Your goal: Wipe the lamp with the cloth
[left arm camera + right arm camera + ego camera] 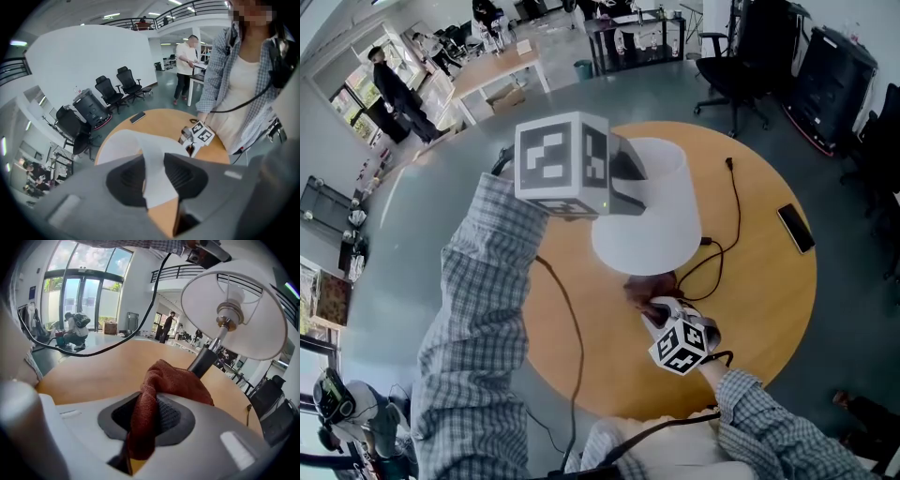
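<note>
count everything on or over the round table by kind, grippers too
lamp: 1
cloth: 1
phone: 1
power cord: 1
grippers: 2, left gripper and right gripper
total: 6

I'm seeing bright, even indoor light. In the right gripper view daylight floods through the tall glass windows [79,291], and the white drum lampshade [255,319] reads evenly bright. Both gripper views bow heavily toward dark rounded corners, with the nearest foreground soft. Shadows on the round wooden worktop [769,291] are faint.
</note>
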{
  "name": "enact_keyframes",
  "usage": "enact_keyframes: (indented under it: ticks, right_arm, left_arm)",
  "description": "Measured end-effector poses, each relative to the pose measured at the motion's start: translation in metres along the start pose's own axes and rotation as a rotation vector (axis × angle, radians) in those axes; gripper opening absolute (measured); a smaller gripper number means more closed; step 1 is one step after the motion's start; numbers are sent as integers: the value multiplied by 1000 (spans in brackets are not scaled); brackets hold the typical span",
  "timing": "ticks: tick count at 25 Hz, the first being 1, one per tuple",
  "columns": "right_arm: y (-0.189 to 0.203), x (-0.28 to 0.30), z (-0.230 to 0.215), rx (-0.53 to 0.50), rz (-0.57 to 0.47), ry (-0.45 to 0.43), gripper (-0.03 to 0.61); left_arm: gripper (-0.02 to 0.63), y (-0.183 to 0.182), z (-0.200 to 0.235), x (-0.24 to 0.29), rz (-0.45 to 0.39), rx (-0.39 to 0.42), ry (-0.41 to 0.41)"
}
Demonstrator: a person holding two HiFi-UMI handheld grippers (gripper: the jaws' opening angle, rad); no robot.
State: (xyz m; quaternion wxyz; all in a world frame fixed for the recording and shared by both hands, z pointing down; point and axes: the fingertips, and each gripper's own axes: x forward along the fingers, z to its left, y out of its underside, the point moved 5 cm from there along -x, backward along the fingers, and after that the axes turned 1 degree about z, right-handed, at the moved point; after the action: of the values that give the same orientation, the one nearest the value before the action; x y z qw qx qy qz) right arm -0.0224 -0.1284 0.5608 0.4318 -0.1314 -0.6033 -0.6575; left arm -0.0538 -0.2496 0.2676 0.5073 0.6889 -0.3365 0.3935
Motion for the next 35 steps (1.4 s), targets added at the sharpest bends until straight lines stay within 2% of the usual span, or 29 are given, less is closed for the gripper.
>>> enact_keyframes:
  ticks: [2, 5, 7, 9, 13, 18, 21, 24, 28, 32, 35]
  right_arm:
    - [-1, -3, -5, 16, -4, 13, 84]
    - [-23, -15, -30, 49, -59, 93, 84]
    - [-47, -19, -44, 28, -99, 137, 84]
    - [-70, -17, -47, -30, -120, 142, 83]
    - [-76, 4, -26, -139, -67, 55, 84]
    - [-32, 21, 23, -254, 70, -73, 84]
    - [-13, 24, 37, -268, 105, -100, 84]
    - [-12, 19, 21, -236, 92, -62, 84]
    - [-8, 2, -23, -134, 80, 38, 84]
    - [14, -23, -66, -21, 105, 153, 83]
    - [33, -35, -81, 29, 141, 189, 83]
  left_arm:
    - [118, -2, 1, 0, 1, 0, -2]
    - [118, -5, -2, 1, 6, 9, -2]
    - [118, -6, -4, 1, 8, 17, -2]
    - [118, -6, -7, 0, 14, 23, -4]
    - [117, -9, -13, 2, 16, 26, 0]
    - [117, -11, -20, 2, 16, 34, -7]
    - [114, -10, -19, 3, 12, 57, -32]
    - [114, -8, -22, 3, 12, 63, -40]
    - [113, -8, -28, 2, 16, 71, -40]
    - [112, -12, -36, 2, 24, 81, -45]
    - [112, -16, -41, 2, 39, 87, -55]
